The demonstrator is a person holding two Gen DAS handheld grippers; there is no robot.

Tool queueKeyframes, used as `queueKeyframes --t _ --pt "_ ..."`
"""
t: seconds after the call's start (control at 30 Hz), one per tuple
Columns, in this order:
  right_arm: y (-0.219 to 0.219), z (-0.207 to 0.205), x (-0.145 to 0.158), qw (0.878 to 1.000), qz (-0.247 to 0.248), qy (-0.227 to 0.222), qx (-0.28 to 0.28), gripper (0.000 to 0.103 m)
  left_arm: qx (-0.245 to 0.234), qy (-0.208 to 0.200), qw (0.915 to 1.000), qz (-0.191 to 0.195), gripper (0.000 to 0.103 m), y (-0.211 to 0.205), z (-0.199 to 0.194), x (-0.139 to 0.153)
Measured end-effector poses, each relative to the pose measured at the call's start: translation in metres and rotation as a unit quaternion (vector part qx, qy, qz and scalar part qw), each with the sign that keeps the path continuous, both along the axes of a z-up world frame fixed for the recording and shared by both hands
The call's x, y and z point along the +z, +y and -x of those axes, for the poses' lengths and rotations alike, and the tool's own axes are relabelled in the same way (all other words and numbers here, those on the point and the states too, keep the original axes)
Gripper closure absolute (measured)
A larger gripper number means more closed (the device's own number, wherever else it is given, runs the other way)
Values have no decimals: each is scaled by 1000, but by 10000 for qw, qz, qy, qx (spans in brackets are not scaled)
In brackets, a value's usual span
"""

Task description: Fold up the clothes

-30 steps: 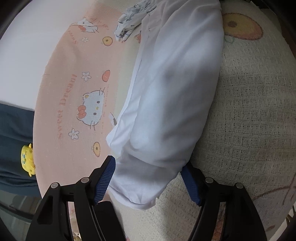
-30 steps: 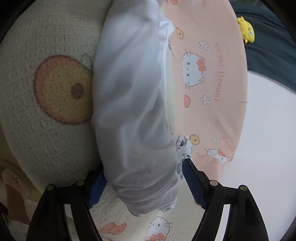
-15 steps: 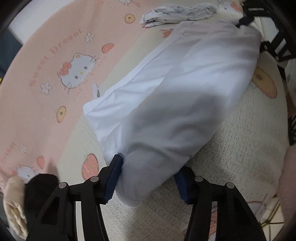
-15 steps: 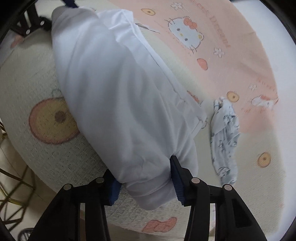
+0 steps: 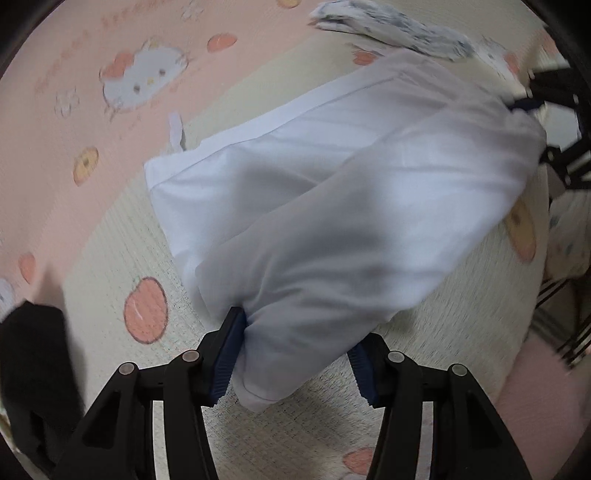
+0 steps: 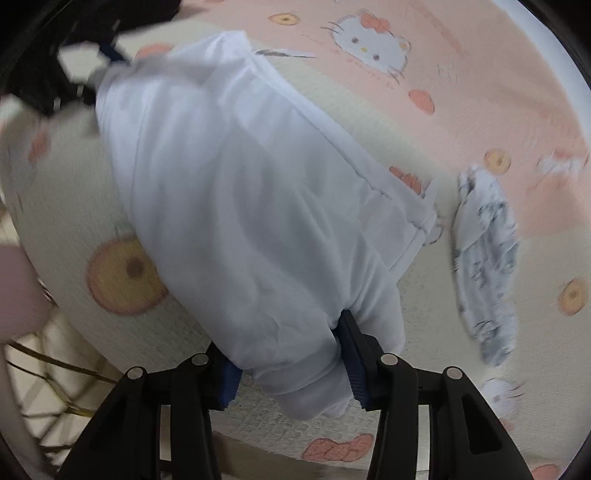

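Observation:
A white garment (image 5: 332,206) is held stretched between both grippers, folded lengthwise, hanging just above a cartoon-print blanket. My left gripper (image 5: 295,354) is shut on one bunched end of it. My right gripper (image 6: 288,365) is shut on the opposite end of the same white garment (image 6: 240,206). In the left wrist view the right gripper (image 5: 546,107) shows at the garment's far end; in the right wrist view the left gripper (image 6: 62,74) shows at the top left. A hemmed edge trails onto the blanket.
The pink and cream blanket (image 5: 92,155) covers the surface. A small grey-patterned white cloth (image 6: 487,266) lies on it beside the garment, also the patterned cloth (image 5: 391,26). A dark item (image 5: 33,362) lies at the left. The surface's edge and a wire frame (image 6: 48,384) sit near the right gripper.
Both grippers have closed in on the garment's ends and swung round together. The garment now lies diagonally across both views and sits lower toward the blanket.

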State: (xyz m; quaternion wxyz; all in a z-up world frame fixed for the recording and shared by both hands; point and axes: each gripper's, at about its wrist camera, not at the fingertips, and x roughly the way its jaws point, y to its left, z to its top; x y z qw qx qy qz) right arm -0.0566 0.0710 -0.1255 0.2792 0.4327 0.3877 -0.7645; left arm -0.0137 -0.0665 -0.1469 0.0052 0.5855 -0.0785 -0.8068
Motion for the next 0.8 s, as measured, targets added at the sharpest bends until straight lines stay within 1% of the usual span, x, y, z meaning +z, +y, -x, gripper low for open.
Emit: queueKeyframes --t 0.1,0.23,0.3,0.33,0.47,0.57,0.63,0.7,0.8 --pt "5 18 10 9986 336 -323 -234 60 259 -68 9988 -421 53 -13 11 10" --pt "12 41 24 9926 784 -752 -544 62 515 2 9956 -783 53 -31 23 22" --pt "15 53 30 9878 1006 -965 -698 62 608 67 9942 -890 53 -38 30 29" --pt "17 59 34 9849 1117 -1071 -775 62 633 115 9939 -896 53 -40 33 33" --pt "14 64 38 9822 1198 -1062 -979 67 758 296 9933 -818 53 -48 48 45" --pt "11 87 38 9797 1290 -1007 -1156 68 861 349 9931 -720 53 -62 67 49" --pt "9 113 38 9756 1403 -1003 -1359 68 986 372 9922 -664 53 -70 76 50" --pt "12 129 40 9705 1484 -965 -1637 68 1124 379 9910 -612 53 -76 82 50" --pt "6 147 37 9700 1364 -863 -1818 68 1396 332 9883 -518 53 -88 96 43"
